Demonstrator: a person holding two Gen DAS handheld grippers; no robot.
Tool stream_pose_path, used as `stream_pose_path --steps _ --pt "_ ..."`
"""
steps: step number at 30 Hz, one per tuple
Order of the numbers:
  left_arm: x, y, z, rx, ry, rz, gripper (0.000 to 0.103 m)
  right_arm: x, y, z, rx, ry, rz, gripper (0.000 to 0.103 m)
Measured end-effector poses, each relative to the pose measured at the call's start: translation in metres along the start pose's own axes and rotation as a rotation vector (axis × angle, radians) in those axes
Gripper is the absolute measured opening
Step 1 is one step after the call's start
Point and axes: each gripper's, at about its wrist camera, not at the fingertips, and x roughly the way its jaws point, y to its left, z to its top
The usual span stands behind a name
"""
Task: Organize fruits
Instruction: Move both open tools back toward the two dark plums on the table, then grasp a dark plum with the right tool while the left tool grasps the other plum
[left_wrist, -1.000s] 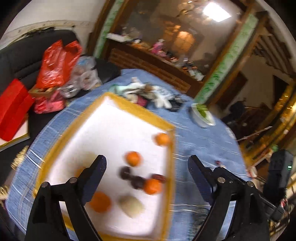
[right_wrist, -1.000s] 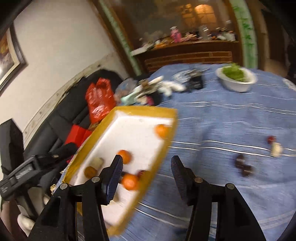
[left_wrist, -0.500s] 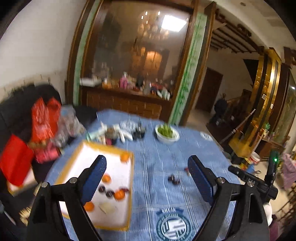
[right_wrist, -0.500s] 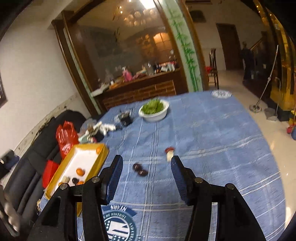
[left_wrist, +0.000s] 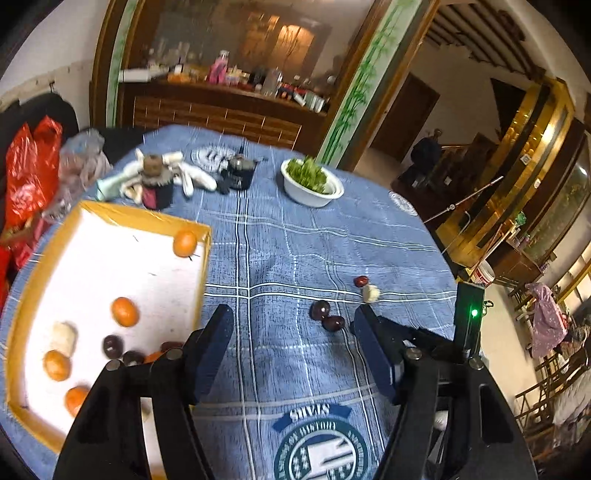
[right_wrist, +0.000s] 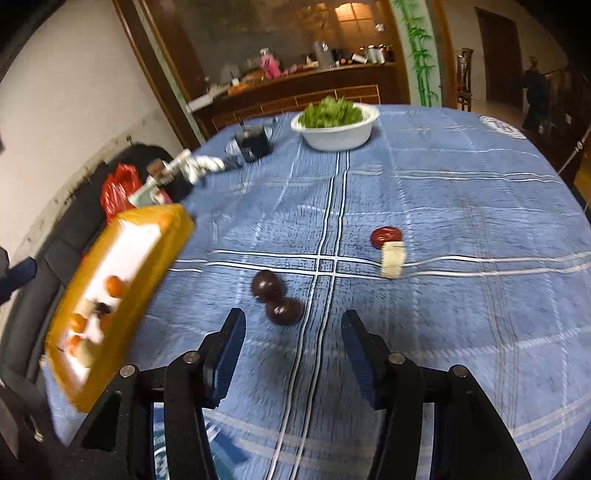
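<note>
1. My left gripper (left_wrist: 291, 347) had just been closing, jaws apart, empty
2. My right gripper (right_wrist: 291, 336) gaped empty near two dark round fruits (right_wrist: 277, 297) mid-tablecloth
3. Yellow-rimmed white tray (left_wrist: 110, 218) sat at the table's left edge

Left of the right gripper (right_wrist: 291, 332), the blurred yellow tray (right_wrist: 122, 295) hides which fruits it holds.
</note>
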Motion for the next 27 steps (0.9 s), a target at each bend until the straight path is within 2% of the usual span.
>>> stream_pose_path --steps 2,4,8,9,10,15,19,23,27 --pt "0.022 0.008 0.006 -0.048 0.027 -0.026 0.067 0.009 -0.007 0.001 0.046 -0.004 0.061 0.057" --pt "0.047 0.012 0.01 -0.071 0.06 -0.019 0.067 0.022 -0.009 0.0 0.066 0.018 0.098 0.057" --pt "0.096 0.008 0.012 -0.056 0.147 -0.017 0.067 0.035 0.002 -0.001 0.009 0.026 0.055 0.051" --pt "0.104 0.007 0.011 -0.047 0.16 -0.009 0.067 0.036 0.005 -0.001 -0.008 0.027 0.05 0.039" --pt "0.113 0.006 0.01 -0.041 0.177 -0.006 0.067 0.038 0.007 -0.001 -0.024 0.029 0.052 0.034" --pt "0.142 0.0 0.01 -0.005 0.219 -0.009 0.067 0.032 0.009 -0.007 -0.078 0.019 0.007 0.029" --pt "0.153 -0.011 0.007 0.038 0.23 -0.004 0.067 0.019 -0.016 -0.004 0.009 0.018 -0.002 0.029" --pt "0.164 -0.025 0.001 0.091 0.255 -0.001 0.067 0.0 -0.057 0.003 0.172 -0.026 -0.005 0.029" --pt "0.174 -0.042 -0.003 0.148 0.274 0.003 0.067 -0.013 -0.084 0.006 0.283 -0.064 -0.003 0.029"
